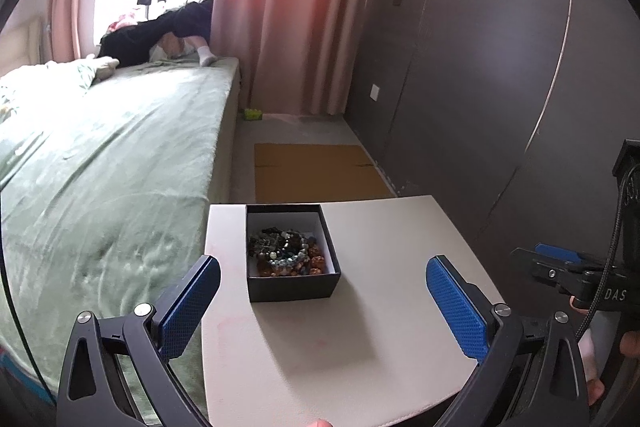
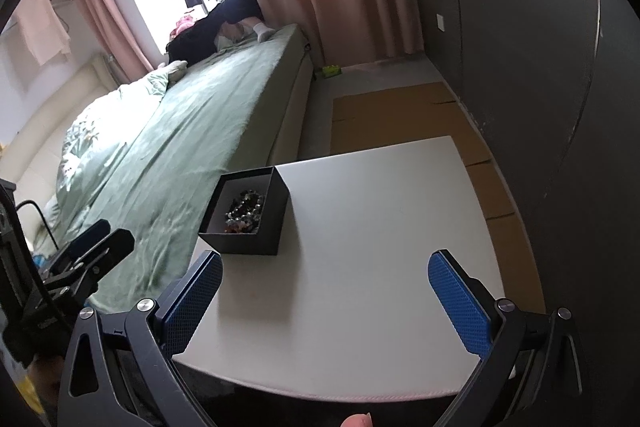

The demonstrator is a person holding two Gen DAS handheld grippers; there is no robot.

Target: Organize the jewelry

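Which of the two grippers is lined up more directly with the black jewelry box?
The left gripper: the black jewelry box sits between its open fingers, while it lies left of the right gripper.

1. One black box [image 1: 292, 283].
2. One heap of beads [image 1: 286, 253] inside it; the strands are too tangled to count.
3. One white table [image 1: 380, 299].
4. Two grippers, left [image 1: 322, 307] and right [image 2: 326, 307].
5. One bed [image 1: 112, 155].
6. One cardboard sheet [image 1: 316, 171] on the floor.
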